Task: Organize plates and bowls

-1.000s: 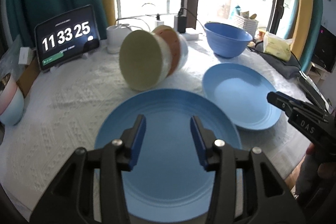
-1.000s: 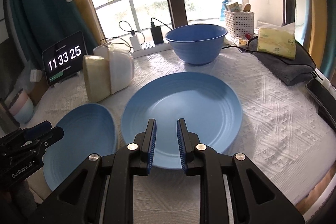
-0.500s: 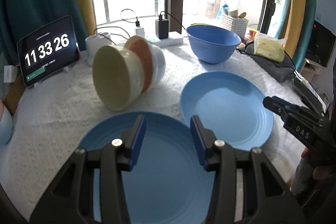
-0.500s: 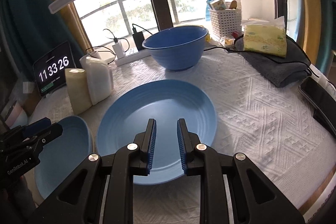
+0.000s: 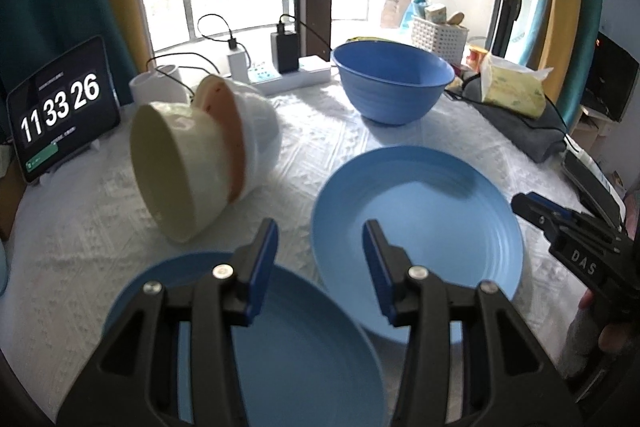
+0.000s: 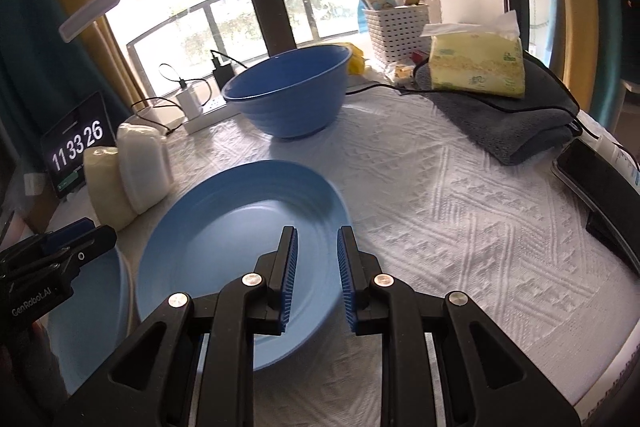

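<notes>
Risk sits mostly with the tipped cups (image 5: 200, 163) — a nested stack on its side, left of the far plate (image 5: 416, 223), mouth toward us. Taking that plate as our landmark and going left to right: the clock (image 5: 60, 111) stands well to its left at the table edge, then the cups, then the near plate (image 5: 300, 355) just beside its left rim and closer to us, under our left gripper (image 5: 320, 259). Behind the plate stands the bowl (image 5: 390, 83), upright. To its right lies a grey towel (image 6: 516, 119) with a tissue pack (image 6: 476, 67) on it, and a dark phone (image 6: 596, 175) near the table edge.

Our left gripper hangs over the near plate's far rim, jaws apart and empty. Our right gripper (image 6: 316, 263) hovers over the far plate's near right part, jaws only a little apart, nothing between them.

What we judge could go wrong:

- The two plates lie almost rim to rim; lifting one by its edge could drag or tip the other.
- The right jaws look too narrow to slip over a rim without widening first — pushed in as they are, they would shove the plate across the cloth.
- The cups can roll; a nudge from a sliding plate might send them toward the clock or off the table.
- The textured cloth (image 6: 460, 227) may bunch under a pushed plate.
- Both grippers work close together and could collide.
</notes>
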Available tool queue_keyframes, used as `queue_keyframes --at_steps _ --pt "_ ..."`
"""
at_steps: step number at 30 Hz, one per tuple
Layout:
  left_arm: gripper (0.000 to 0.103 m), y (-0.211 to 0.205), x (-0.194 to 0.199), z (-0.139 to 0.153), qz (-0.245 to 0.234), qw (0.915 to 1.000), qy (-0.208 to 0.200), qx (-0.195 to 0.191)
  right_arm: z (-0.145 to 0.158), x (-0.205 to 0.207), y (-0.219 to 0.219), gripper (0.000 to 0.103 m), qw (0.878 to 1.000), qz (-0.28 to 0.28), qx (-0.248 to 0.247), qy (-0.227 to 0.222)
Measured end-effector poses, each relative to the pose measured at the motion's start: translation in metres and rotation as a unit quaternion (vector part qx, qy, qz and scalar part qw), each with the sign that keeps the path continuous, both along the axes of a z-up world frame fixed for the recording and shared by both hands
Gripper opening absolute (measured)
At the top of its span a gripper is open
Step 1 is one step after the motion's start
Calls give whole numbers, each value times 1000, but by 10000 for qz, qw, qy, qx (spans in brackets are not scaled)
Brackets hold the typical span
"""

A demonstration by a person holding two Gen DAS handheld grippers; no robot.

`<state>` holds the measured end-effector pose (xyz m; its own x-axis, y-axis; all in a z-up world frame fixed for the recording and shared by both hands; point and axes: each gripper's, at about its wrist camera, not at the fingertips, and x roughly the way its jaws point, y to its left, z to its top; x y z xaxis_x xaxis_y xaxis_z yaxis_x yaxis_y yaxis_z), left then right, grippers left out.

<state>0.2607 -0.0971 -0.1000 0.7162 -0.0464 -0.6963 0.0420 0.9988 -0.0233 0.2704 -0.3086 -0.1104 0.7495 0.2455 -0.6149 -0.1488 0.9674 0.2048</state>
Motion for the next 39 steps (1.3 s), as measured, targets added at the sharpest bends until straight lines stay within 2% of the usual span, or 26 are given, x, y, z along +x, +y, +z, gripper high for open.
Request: queue_keyframes --at_steps 12,18,21,23,31,39 --pt "46 -5 32 -11 -5 9999 142 38 -11 17 -15 22 9997 -221 34 136" --pt "46 -4 45 -22 95 9992 390 11 -18 25 -18 22 9992 -269 58 284" --pt "46 -5 49 -24 95 9990 443 57 -20 29 -17 26 9991 -253 55 337" --pt "46 -7 54 -28 65 9983 569 89 -21 31 -17 34 9990 -234 73 372" --pt "46 -9 65 -45 55 9946 1034 33 -27 38 -15 34 9982 -143 103 570" --pt "46 -13 72 -54 -83 9912 1321 -59 -31 44 -9 34 9972 27 27 741"
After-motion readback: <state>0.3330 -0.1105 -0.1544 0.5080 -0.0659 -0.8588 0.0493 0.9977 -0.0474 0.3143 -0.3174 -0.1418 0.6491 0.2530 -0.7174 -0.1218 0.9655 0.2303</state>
